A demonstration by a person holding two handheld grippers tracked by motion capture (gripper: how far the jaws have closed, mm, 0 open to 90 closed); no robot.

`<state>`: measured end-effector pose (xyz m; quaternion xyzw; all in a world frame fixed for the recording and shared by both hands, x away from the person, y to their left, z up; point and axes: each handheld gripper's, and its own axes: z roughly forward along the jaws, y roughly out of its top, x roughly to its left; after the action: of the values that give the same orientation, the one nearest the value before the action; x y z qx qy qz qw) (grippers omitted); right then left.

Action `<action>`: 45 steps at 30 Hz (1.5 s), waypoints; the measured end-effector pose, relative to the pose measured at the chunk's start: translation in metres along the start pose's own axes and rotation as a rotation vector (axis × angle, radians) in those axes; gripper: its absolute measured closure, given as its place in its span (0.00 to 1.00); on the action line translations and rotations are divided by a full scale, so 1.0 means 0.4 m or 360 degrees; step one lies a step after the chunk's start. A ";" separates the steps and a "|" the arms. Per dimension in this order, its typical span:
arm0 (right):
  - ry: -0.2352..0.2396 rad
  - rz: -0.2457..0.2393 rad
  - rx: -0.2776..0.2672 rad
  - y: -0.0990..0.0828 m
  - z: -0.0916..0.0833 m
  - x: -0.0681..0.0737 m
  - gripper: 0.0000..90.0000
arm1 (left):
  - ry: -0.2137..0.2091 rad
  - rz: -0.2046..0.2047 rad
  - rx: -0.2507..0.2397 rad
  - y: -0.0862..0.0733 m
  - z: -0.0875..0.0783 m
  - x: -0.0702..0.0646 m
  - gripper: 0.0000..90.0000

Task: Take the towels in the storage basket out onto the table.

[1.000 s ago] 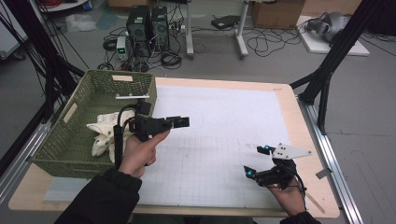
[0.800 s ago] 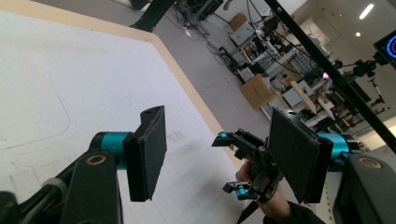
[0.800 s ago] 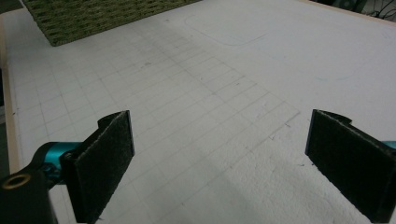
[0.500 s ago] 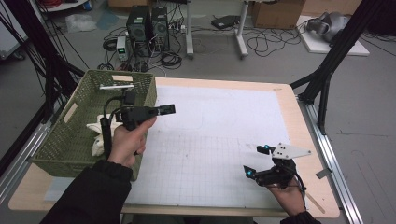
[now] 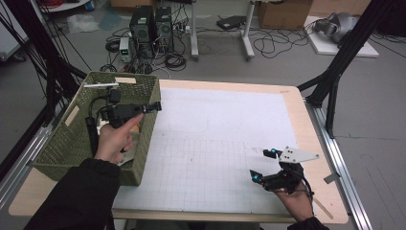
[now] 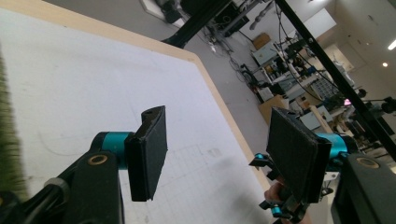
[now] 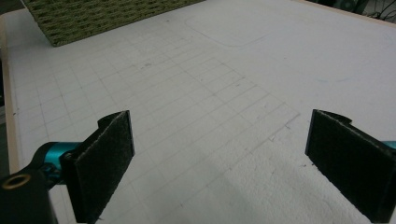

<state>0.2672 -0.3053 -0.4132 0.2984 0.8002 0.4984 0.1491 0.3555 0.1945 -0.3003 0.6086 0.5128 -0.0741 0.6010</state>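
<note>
My left gripper (image 5: 156, 106) hangs over the right side of a green woven basket (image 5: 62, 143), pointing right toward the table. Its jaws stand open with nothing between them, as the left gripper view (image 6: 217, 122) also shows. Pale objects lie in the basket, mostly hidden under the hand and forearm. My right gripper (image 5: 262, 165) rests low at the front right of the white gridded mat (image 5: 215, 129), open and empty. In the right gripper view (image 7: 219, 140) its pads are far apart over bare mat, and the basket (image 7: 102, 16) is at the top left.
The basket takes up the table's left side, with a white strip (image 5: 100, 85) lying across its far rim. The table's wooden edge (image 5: 306, 120) frames the mat. Computers, cables and black frame legs stand on the floor beyond.
My left hand has carried its open gripper leftward, from over the mat's left part to over the basket. The right gripper has stayed where it was.
</note>
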 end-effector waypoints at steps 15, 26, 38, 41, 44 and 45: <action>0.0000 0.0005 0.0006 -0.001 0.001 0.000 0.08 | 0.0298 0.0191 0.0078 0.026 -0.072 0.067 0.43; 0.0001 0.0004 0.0009 -0.002 0.000 -0.001 0.08 | 0.0469 0.0331 0.0142 0.031 -0.102 0.099 0.43; -0.0002 0.0004 0.0009 -0.003 0.000 -0.001 0.08 | 0.0680 0.0531 0.0215 0.026 -0.115 0.120 0.39; -0.0001 0.0003 0.0007 -0.003 -0.001 -0.001 0.08 | 0.0726 0.0573 0.0247 0.023 -0.118 0.128 0.38; 0.0000 0.0002 0.0007 -0.004 -0.001 -0.002 0.08 | 0.0760 0.0604 0.0285 0.020 -0.121 0.138 0.36; -0.0001 0.0001 0.0006 -0.004 -0.001 -0.002 0.08 | 0.0775 0.0617 0.0301 0.020 -0.122 0.141 0.36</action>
<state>0.2671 -0.3064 -0.4145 0.2991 0.8010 0.4969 0.1485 0.3615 0.2662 -0.3220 0.7479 0.5070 0.1421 0.4043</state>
